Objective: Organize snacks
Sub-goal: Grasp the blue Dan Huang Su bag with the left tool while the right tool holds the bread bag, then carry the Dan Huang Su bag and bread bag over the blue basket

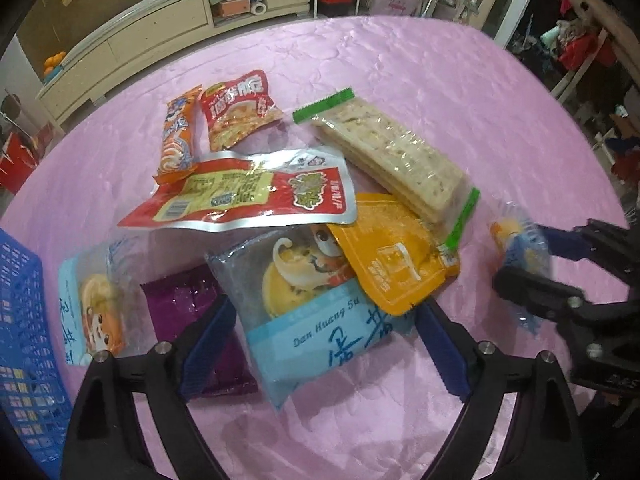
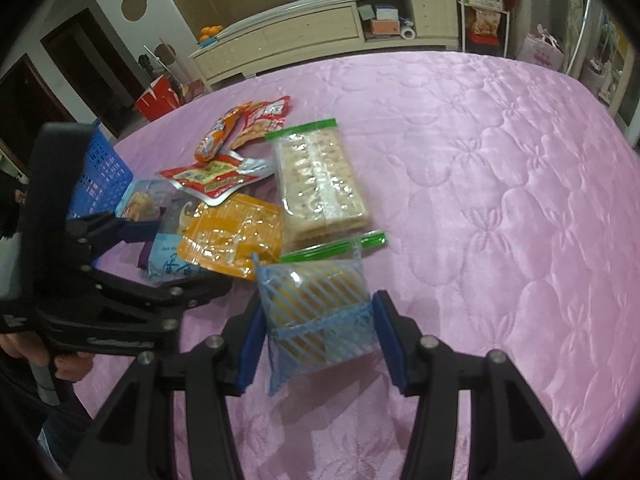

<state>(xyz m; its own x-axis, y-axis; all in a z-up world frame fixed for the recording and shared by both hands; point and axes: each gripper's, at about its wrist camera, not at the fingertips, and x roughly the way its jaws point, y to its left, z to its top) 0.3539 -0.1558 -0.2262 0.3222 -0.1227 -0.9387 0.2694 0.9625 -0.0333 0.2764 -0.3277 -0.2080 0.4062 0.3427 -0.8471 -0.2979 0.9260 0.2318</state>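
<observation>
A pile of snack packs lies on the pink quilted table. My left gripper is open, its fingers either side of a light-blue "Dan Huang Su" pastry pack. Beside it lie a purple pack, an orange pack, a red and silver pouch, a cracker pack with green ends and a second light-blue pack. My right gripper is shut on a blue-striped pack with a yellow cake, held just above the table. It also shows in the left wrist view.
A blue plastic basket stands at the left edge of the table, also seen in the right wrist view. An orange stick pack and a small red pack lie at the far side of the pile. Cabinets stand beyond the table.
</observation>
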